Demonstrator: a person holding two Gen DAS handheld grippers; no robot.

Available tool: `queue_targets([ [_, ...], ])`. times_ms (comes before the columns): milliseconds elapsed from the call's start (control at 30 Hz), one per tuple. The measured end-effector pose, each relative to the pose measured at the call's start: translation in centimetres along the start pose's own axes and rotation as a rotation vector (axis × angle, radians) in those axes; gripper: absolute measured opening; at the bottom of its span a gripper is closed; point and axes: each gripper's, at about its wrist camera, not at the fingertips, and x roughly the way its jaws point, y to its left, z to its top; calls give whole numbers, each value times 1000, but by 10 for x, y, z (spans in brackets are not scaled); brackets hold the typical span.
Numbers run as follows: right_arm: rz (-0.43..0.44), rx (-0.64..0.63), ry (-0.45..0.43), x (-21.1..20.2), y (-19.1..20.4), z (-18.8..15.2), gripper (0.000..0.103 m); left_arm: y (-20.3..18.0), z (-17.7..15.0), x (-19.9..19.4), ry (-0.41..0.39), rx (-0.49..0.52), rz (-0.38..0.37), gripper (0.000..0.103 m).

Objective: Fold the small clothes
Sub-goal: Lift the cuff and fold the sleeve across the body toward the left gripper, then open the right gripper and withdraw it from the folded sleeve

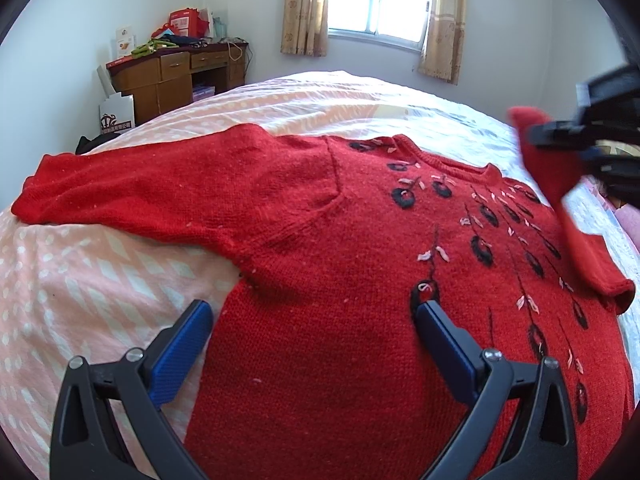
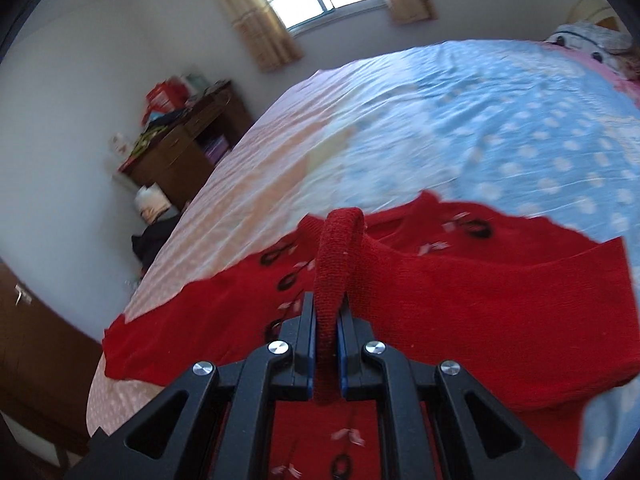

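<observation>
While the bed carries the red sweater flat, its sleeve is pinched and lifted by the right hand-held gripper; the left hand-held gripper is held wide. Body could be dragged askew if unpinned.

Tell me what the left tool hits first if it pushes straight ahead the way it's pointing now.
Most likely the red sweater: the left tool stands open just over its lower body, so going forward and slightly down it would meet the knit front before anything else, though the height above it is hard to judge.
</observation>
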Motion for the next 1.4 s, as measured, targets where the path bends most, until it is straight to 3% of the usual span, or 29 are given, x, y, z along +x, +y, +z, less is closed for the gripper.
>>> queue_targets([
  [200,106,-54,105,54,25,-15,8,3,0,0,-12,-11,-19,103],
  [533,236,-115,229,100,44,-29,10,2,-2,1,-21,-10,-16,103],
  [667,351,-84,264,94,41,-32,20,2,-3,1,-24,-8,-16,103],
  [800,466,-69,176,59,27,-28,20,1,-3,1,-24,-5,-12,103],
  [867,407,-84,137,47,20,-29,20,0,-3,2,-25,-3,-9,103],
  [1033,256,-141,151,46,8,-45,17,0,-3,2,-25,-2,-8,103],
  [1233,236,-59,159,62,-14,-62,14,-2,-4,1,-21,2,-2,103],
  [1400,196,-66,139,43,-13,-57,14,-1,-5,0,-21,1,-5,103],
])
